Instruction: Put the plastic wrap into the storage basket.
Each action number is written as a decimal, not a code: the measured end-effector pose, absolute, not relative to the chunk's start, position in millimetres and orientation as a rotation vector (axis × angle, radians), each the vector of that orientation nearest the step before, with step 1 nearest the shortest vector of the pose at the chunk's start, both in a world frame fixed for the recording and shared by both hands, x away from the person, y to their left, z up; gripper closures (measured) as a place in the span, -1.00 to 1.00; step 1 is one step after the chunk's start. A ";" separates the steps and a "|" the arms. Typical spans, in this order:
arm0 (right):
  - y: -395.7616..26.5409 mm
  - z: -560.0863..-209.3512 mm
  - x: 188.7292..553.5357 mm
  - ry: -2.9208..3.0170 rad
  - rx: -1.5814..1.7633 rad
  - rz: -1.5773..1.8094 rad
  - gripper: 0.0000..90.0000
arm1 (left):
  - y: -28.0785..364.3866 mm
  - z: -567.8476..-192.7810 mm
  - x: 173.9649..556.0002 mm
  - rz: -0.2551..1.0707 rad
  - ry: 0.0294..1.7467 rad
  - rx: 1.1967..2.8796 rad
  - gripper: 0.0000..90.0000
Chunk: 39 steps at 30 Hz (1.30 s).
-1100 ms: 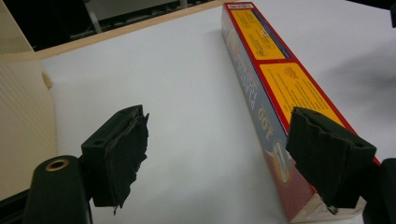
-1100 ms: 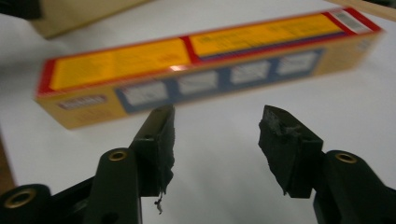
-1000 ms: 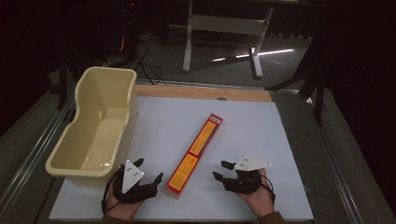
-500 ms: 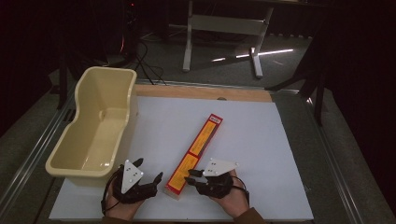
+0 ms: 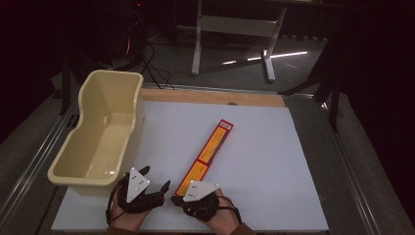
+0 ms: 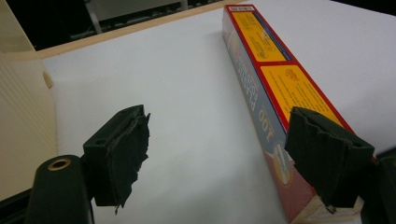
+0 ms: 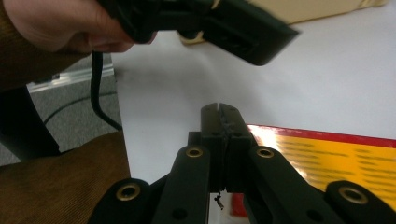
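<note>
At the near end of the long cardboard box (image 5: 207,151), lying diagonally on the white surface (image 5: 274,161), the right gripper (image 7: 221,108) is seen with jaws just closed on nothing, the left gripper (image 6: 233,154) open; the box is judged light, stiff, best pinched across its narrow sides.

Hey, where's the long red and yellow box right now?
In the high view the long red and yellow box lies slanted on the white board, right of the cream tub, its near end by the right gripper.
</note>
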State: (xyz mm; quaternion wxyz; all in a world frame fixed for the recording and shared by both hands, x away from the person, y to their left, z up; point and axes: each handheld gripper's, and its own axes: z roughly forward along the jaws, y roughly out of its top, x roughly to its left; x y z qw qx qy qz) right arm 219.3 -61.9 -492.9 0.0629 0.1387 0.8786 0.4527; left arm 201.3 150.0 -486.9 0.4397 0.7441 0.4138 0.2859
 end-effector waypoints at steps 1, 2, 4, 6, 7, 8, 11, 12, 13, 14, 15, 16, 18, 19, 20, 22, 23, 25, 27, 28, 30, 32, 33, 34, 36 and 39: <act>-58.9 -494.3 218.6 2.664 0.426 1.351 0.99 | 149.9 -486.9 201.2 0.710 1.027 1.848 -0.52; -55.8 -496.4 218.6 2.672 0.422 1.330 0.99 | 149.9 -486.9 201.1 0.710 1.027 1.847 -0.52; -52.7 -499.1 218.4 2.684 0.429 1.314 0.99 | 150.1 -486.8 201.1 0.710 1.028 1.844 -0.52; -50.6 -501.9 218.3 2.690 0.428 1.274 0.99 | 150.2 -486.8 201.1 0.710 1.029 1.843 -0.52; -50.0 -503.3 218.4 2.688 0.422 1.250 0.99 | 150.5 -486.8 201.1 0.709 1.029 1.844 -0.52; -49.8 -504.5 218.8 2.691 0.419 1.232 0.99 | 150.4 -486.9 201.2 0.709 1.029 1.843 -0.52; -50.0 -504.1 219.1 2.703 0.399 1.211 1.00 | 149.8 -486.8 200.7 0.708 1.026 1.845 -0.52; -50.1 -503.7 218.6 2.702 0.385 1.197 1.00 | 149.8 -486.8 200.7 0.708 1.026 1.845 -0.52; -50.2 -503.2 218.2 2.706 0.380 1.189 1.00 | 150.0 -486.7 200.6 0.709 1.025 1.846 -0.52; -50.8 -502.7 217.7 2.707 0.377 1.176 1.00 | 150.0 -486.7 200.6 0.709 1.025 1.846 -0.52; -52.0 -502.4 217.9 2.706 0.370 1.167 1.00 | 150.4 -486.7 200.5 0.709 1.026 1.843 -0.52; -53.6 -502.1 218.1 2.705 0.371 1.159 1.00 | 150.4 -486.7 200.5 0.709 1.026 1.843 -0.52; -55.9 -501.9 218.6 2.701 0.378 1.153 1.00 | 150.8 -486.6 200.5 0.708 1.027 1.841 -0.52; -61.8 -501.8 220.7 2.698 0.403 1.156 1.00 | 150.8 -486.7 200.5 0.708 1.027 1.841 -0.52; -66.1 -501.6 222.3 2.694 0.415 1.152 1.00 | 150.8 -486.7 200.5 0.708 1.027 1.841 -0.52; -69.6 -501.3 223.4 2.692 0.429 1.146 1.00 | 150.5 -486.7 200.4 0.708 1.026 1.842 -0.52; -72.2 -501.0 224.3 2.691 0.436 1.143 1.00 | 150.3 -486.7 200.5 0.708 1.026 1.843 -0.52; -82.2 -499.6 229.7 2.700 0.473 1.135 1.00 | 150.0 -486.8 200.7 0.708 1.026 1.843 -0.52; -84.0 -497.7 231.8 2.703 0.497 1.181 1.00 | 149.4 -487.0 201.2 0.709 1.026 1.846 -0.52; -84.0 -497.7 231.8 2.703 0.497 1.181 1.00 | 149.4 -487.0 201.2 0.709 1.026 1.846 -0.52; -78.2 -491.5 234.2 2.679 0.492 1.222 1.00 | 148.7 -487.3 201.6 0.709 1.027 1.848 -0.52; -68.2 -488.3 236.3 2.664 0.478 1.222 1.00 | 148.5 -487.4 201.6 0.709 1.027 1.848 -0.52; -68.2 -488.3 236.3 2.664 0.478 1.222 1.00 | 148.5 -487.4 201.6 0.709 1.027 1.848 -0.52; -59.8 -488.2 238.2 2.660 0.461 1.190 1.00 | 149.1 -487.3 201.2 0.707 1.025 1.845 -0.52; -54.4 -489.3 239.6 2.652 0.458 1.160 1.00 | 149.5 -487.2 201.1 0.707 1.026 1.842 -0.52; -46.9 -495.8 247.4 2.664 0.500 1.069 1.00 | 150.8 -487.1 200.9 0.705 1.028 1.840 -0.52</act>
